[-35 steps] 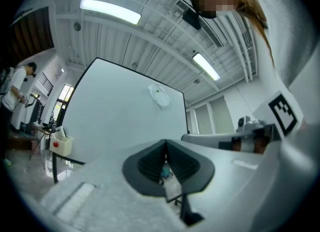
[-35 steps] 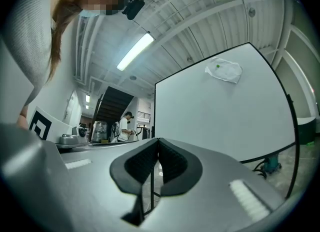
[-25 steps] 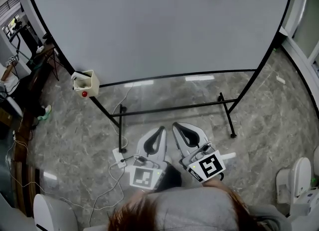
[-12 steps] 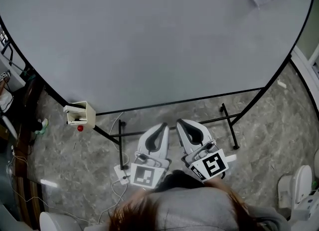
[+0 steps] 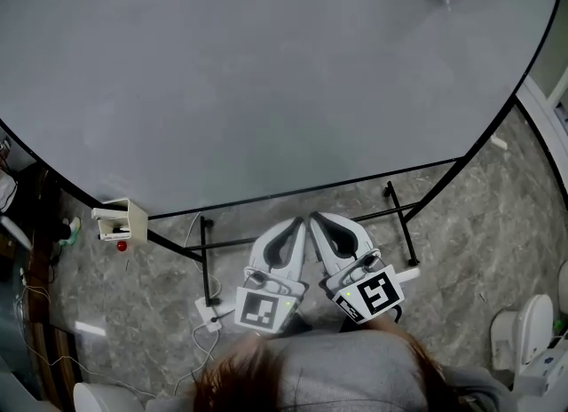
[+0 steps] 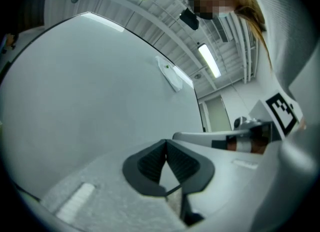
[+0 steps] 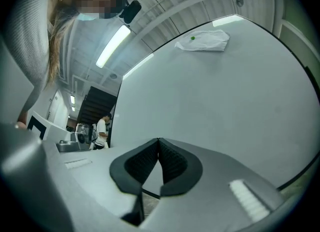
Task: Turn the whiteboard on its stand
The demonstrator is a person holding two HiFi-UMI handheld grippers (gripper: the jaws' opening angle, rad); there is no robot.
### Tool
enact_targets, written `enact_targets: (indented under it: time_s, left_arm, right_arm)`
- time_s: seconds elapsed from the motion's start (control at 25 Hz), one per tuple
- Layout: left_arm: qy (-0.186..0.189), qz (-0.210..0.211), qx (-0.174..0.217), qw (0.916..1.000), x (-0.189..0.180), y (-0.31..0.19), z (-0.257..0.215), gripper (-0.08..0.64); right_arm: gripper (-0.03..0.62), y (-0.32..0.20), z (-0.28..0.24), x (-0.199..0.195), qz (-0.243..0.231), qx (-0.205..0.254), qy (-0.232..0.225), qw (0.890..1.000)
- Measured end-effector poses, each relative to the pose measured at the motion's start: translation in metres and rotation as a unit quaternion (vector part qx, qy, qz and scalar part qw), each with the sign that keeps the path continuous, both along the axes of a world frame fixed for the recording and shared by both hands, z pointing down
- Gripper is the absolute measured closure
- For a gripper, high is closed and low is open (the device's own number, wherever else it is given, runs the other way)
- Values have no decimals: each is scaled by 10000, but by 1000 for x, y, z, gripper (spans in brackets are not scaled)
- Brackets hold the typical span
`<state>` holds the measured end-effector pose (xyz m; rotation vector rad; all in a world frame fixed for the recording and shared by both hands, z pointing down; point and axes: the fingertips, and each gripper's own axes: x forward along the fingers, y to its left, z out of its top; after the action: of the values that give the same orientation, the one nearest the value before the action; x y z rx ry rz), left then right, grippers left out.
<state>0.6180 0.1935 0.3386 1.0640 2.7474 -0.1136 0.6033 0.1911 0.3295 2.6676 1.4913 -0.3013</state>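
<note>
Whiteboard [image 5: 266, 73] fills more of the head view than a second ago, upright on its stand [image 5: 206, 259]. Left gripper [image 5: 296, 224] and right gripper [image 5: 313, 219] are nearer its lower edge, fingers together, empty. Likely still approaching; turn not begun.

grey top [image 5: 355, 373], white left gripper [image 5: 295, 224], marker cube [image 5: 264, 310]

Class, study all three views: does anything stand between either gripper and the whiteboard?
Nothing visible does. The left gripper and right gripper, both shut and empty, point at the bare whiteboard; the crossbar of its stand lies lower, by the floor.
</note>
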Motion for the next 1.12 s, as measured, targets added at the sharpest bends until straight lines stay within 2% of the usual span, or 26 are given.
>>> enact_targets:
  time_s: [0.12,0.28,0.44,0.6,0.76,0.96,1.12]
  left_arm:
    - [30,19,-60,10000,-45,2,3,564]
    - [-59,-126,-65,9999,-135,3,13,564]
    - [-201,-184,-45,9996,-233,-2,16,564]
    - [-164,-204,-47,9996,-314,-16,3,565]
    - [-110,-40,-19,9999,-355,-8,-7,565]
    - [-162,92,-106,9998,-383,0,-4,565]
    - [-53,100,-92,9999,-402,12,1,565]
  right_arm:
    - [598,-2,2,-47,85,-77,85,9999]
    - [598,-7,11,-137,-78,-105,168,9998]
    - [598,-9,9,-230,-227,-158,-248,9993]
    - [598,-15,-4,-317,-232,15,-215,9995]
    - [598,-4,-10,-362,-29,-19,-80,10000]
    - [598,4,-2,-382,33,122,106,9999]
    - [598,2,-3,-404,110,-82,-31,9999]
